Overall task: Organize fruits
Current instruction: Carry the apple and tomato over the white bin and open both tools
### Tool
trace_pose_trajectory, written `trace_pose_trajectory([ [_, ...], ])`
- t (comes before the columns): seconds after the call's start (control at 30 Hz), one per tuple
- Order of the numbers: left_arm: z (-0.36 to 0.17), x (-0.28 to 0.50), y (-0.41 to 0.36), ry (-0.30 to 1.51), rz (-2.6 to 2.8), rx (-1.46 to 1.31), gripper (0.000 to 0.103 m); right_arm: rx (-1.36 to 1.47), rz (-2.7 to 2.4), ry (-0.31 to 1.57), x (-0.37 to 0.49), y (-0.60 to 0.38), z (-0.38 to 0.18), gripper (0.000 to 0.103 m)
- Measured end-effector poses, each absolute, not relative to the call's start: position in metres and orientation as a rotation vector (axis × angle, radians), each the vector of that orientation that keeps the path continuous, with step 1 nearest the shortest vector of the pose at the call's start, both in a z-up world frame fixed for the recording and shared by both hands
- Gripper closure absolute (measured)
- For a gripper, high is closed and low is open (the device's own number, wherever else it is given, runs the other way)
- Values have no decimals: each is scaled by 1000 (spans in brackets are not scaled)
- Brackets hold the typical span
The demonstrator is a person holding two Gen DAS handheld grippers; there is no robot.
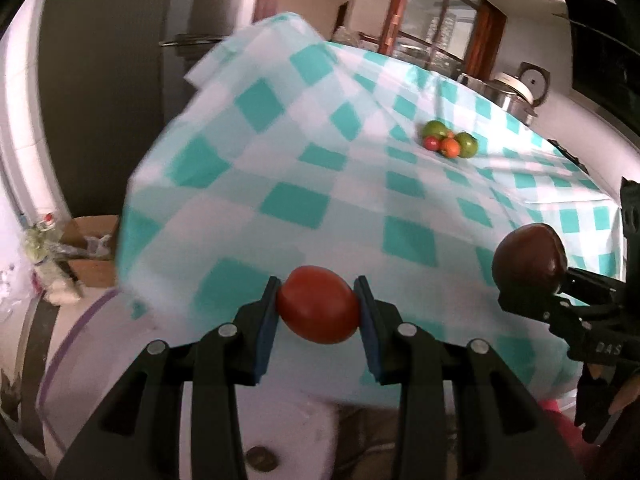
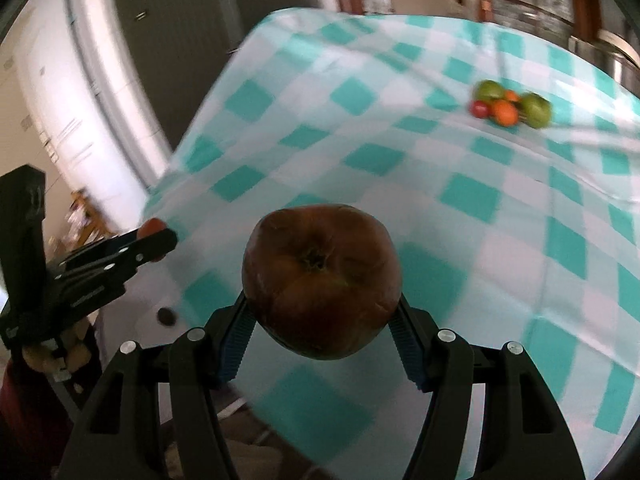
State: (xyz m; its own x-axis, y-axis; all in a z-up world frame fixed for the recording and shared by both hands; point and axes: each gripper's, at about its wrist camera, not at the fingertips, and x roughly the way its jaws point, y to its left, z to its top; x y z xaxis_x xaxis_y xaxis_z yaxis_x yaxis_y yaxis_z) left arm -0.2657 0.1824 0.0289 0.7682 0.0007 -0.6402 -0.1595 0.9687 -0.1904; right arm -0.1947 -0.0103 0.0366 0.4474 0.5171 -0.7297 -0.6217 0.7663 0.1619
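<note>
2 hand-held claws hover above the near edge of a worktop point(image 1: 280, 152) covered in a teal and white checked cloth. The left claw point(image 1: 318, 310) is clamped on a red tomato point(image 1: 318, 308), its blue pads pressing either side of the fruit. The right claw point(image 2: 322, 320) is clamped on a dark brownish-red apple point(image 2: 320, 280), stem end facing the camera; from the left wrist view the same apple shows at the right, held clear of the cloth. Far across the worktop, well apart from both claws, sits a small cluster of fruit point(image 1: 450, 140): 2 green pieces, about 2 orange ones and a small red one, touching each other. Judging by this, the sorting looks partly done: one group is already gathered, and the 2 fruits in the air are not yet set down. Both probably need carrying to the cluster or to a spot of their own. The views are blurred, so finer detail is unclear.
</note>
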Motion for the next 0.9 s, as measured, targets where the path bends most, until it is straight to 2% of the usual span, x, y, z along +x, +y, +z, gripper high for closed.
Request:
trace_pose_trajectory([
  [0.3, 10, -335, 264, 700, 271, -278, 65, -344, 1007, 889, -256, 86, 18, 40],
  [0.5, -48, -325, 315, 905, 320, -297, 65, -584, 1104, 1023, -281, 151, -42, 40],
  [0.7, -121, -276, 352, 1209, 247, -298, 65, -901, 1131, 1090, -308, 210, -113, 40],
  [0.9, -152, -242, 347, 1313, 145, -210, 65, -1197, 1189, 1096, -354, 242, -166, 40],
])
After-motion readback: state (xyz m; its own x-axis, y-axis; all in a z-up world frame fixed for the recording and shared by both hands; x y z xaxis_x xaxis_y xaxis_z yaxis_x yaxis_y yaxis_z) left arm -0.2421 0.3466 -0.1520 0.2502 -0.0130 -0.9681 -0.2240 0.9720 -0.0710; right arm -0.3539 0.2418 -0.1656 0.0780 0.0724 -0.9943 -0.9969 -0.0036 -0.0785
